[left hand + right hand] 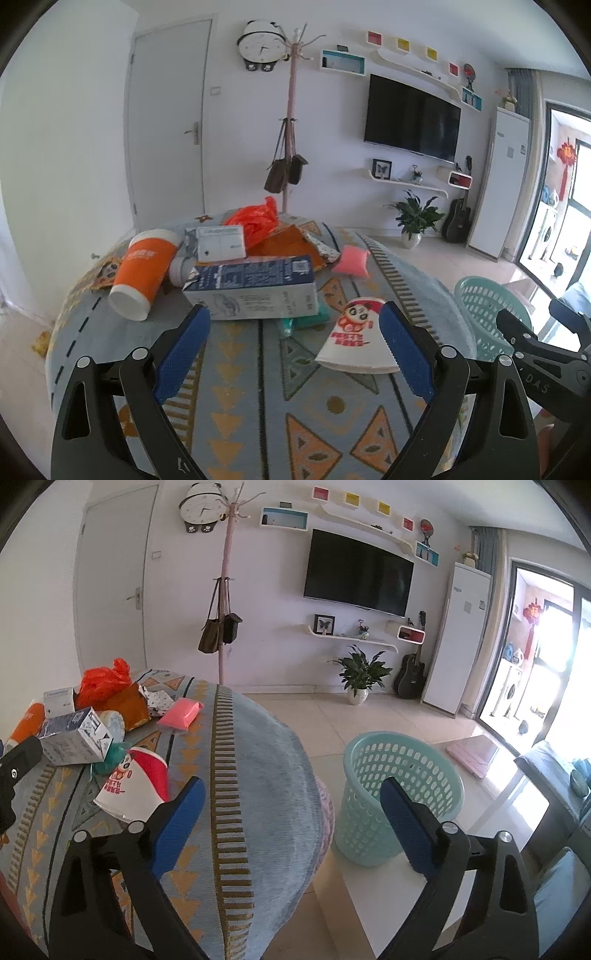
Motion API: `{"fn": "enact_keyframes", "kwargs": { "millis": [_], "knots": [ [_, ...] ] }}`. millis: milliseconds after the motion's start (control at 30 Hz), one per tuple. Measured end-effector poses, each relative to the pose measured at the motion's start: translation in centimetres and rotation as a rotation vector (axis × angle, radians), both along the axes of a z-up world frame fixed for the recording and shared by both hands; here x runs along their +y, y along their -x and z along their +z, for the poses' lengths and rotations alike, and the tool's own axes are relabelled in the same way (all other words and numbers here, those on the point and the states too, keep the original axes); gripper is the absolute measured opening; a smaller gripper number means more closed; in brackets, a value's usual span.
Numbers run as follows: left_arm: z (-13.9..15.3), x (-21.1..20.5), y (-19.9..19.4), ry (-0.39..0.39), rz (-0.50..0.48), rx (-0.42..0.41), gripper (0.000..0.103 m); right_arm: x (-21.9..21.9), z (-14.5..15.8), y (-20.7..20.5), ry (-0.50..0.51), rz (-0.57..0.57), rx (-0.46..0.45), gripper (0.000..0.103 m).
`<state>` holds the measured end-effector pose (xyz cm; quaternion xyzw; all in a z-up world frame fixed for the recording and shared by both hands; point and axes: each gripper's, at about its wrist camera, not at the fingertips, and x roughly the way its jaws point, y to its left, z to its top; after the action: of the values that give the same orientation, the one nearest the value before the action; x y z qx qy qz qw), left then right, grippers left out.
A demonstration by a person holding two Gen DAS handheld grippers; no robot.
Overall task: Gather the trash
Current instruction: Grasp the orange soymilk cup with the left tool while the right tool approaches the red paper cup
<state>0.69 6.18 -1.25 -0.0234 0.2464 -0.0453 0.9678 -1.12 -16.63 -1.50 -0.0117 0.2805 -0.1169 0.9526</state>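
Trash lies on a patterned cloth-covered table (240, 387): a blue milk carton (255, 288) on its side, an orange cup (144, 273), a red and white panda paper cup (356, 339), a pink packet (352, 261), an orange plastic bag (255, 219) and a white box (221, 242). My left gripper (295, 325) is open and empty, just short of the carton. My right gripper (291, 794) is open and empty over the table's right edge, with the panda cup (135, 786) to its left. A teal mesh basket (399, 794) stands below on the right.
The basket (487, 314) stands on a low white surface (388, 904) beside the table. A coat rack with bags (221, 620), a plant (360, 674), a guitar (410, 675) and a TV (356, 574) are along the far wall. Tiled floor lies between.
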Motion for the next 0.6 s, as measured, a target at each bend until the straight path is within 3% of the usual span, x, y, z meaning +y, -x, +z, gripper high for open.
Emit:
{"fn": "enact_keyframes", "kwargs": {
  "millis": [167, 233, 333, 400, 533, 600],
  "knots": [
    [0.0, 3.4, -0.3, 0.013, 0.03, 0.004, 0.09, 1.0, -0.5, -0.5, -0.005, 0.042, 0.001, 0.072],
    [0.6, 5.3, -0.8, -0.008, 0.071, -0.008, 0.09, 1.5, -0.6, -0.9, -0.013, 0.062, 0.009, 0.057],
    [2.3, 9.1, -2.0, -0.1, 0.161, -0.06, 0.092, 2.0, -0.6, -1.6, -0.049, 0.096, 0.011, 0.038],
    [3.2, 11.6, -3.4, -0.118, 0.185, -0.045, 0.096, 2.2, -0.4, -2.0, -0.077, 0.116, 0.006, 0.037],
    [3.0, 16.2, -7.7, 0.012, 0.119, 0.083, 0.096, 3.0, 0.1, -3.2, -0.114, 0.175, 0.004, 0.037],
    [1.8, 17.1, -9.6, 0.035, 0.1, 0.148, 0.096, 3.4, 0.1, -3.9, -0.137, 0.21, 0.006, 0.037]
  ]
}}
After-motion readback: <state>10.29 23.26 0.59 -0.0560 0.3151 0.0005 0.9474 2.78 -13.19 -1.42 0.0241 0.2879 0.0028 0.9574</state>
